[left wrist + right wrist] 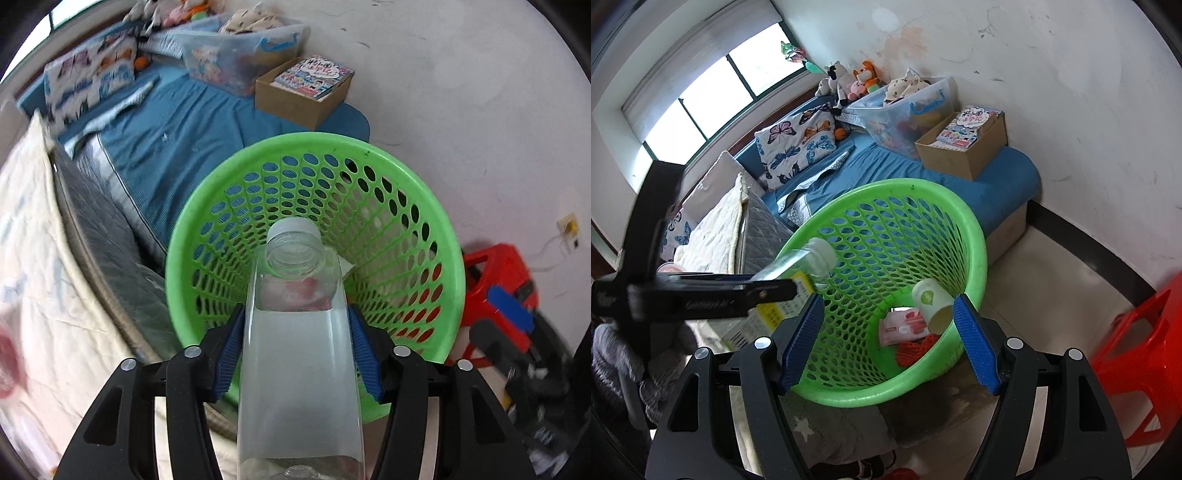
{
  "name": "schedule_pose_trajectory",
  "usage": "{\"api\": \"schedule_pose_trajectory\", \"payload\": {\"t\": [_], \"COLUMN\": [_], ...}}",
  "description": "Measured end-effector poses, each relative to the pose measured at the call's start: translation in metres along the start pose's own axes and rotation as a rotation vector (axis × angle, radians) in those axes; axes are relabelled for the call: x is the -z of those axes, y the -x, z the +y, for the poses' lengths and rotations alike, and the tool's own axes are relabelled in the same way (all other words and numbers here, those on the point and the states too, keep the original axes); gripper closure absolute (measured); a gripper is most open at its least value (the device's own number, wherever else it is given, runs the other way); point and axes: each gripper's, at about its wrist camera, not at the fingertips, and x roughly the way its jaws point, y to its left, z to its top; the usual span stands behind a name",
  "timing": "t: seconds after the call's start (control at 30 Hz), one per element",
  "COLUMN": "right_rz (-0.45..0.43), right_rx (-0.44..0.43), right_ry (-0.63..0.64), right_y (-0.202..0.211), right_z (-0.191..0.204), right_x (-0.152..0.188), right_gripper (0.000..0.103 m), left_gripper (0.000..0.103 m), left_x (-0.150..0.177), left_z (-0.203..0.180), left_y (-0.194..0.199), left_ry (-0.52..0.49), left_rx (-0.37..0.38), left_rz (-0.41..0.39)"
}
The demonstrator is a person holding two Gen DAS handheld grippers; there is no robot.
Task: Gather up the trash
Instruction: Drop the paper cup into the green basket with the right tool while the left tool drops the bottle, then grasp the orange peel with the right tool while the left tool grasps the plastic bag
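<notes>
A clear plastic bottle (297, 350) with a white cap lies between the blue pads of my left gripper (295, 308), which touch its sides. It points cap-first down into the green mesh basket (417, 192). In the right wrist view the bottle (809, 260) tilts over the near left rim of the basket (975, 236), held by the left gripper (790, 286). Inside the basket lie a paper cup (932, 304), a pink wipes pack (903, 326) and a red tangle (916, 349). My right gripper (888, 297) stands open just in front of the basket, holding nothing.
Behind the basket is a bed with a blue sheet (886, 162), a cardboard box of books (964, 151), a clear storage bin (905, 110) and a butterfly pillow (798, 144). A red stool (1137, 354) stands at the right. A grey sleeve (613, 354) shows at the left.
</notes>
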Motion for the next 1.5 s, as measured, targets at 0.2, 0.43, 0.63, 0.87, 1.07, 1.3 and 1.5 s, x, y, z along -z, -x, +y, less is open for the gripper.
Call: {"api": "schedule_pose_trajectory", "payload": {"t": [0.2, 0.43, 0.63, 0.87, 1.07, 1.3, 1.5], "right_rz": [-0.013, -0.046, -0.066, -0.055, -0.026, 0.019, 0.067], "right_rx": [0.000, -0.042, -0.087, -0.147, -0.200, -0.265, -0.312], "right_ry": [0.011, 0.053, 0.104, 0.165, 0.262, 0.379, 0.460], "right_y": [0.009, 0.029, 0.044, 0.046, 0.042, 0.030, 0.016], "right_z": [0.006, 0.030, 0.065, 0.112, 0.162, 0.220, 0.261], "right_x": [0.003, 0.007, 0.015, 0.021, 0.030, 0.050, 0.070], "right_gripper": [0.031, 0.031, 0.019, 0.019, 0.019, 0.019, 0.019], "left_gripper": [0.042, 0.042, 0.042, 0.042, 0.042, 0.042, 0.042], "left_x": [0.007, 0.046, 0.100, 0.165, 0.224, 0.280, 0.328], "left_z": [0.006, 0.026, 0.051, 0.092, 0.142, 0.188, 0.212], "left_y": [0.022, 0.092, 0.147, 0.189, 0.219, 0.241, 0.251], "left_ry": [0.020, 0.039, 0.057, 0.131, 0.248, 0.353, 0.416], "left_rx": [0.029, 0.025, -0.015, -0.086, -0.156, -0.207, -0.227], "left_rz": [-0.066, -0.225, -0.346, -0.433, -0.475, -0.504, -0.526]}}
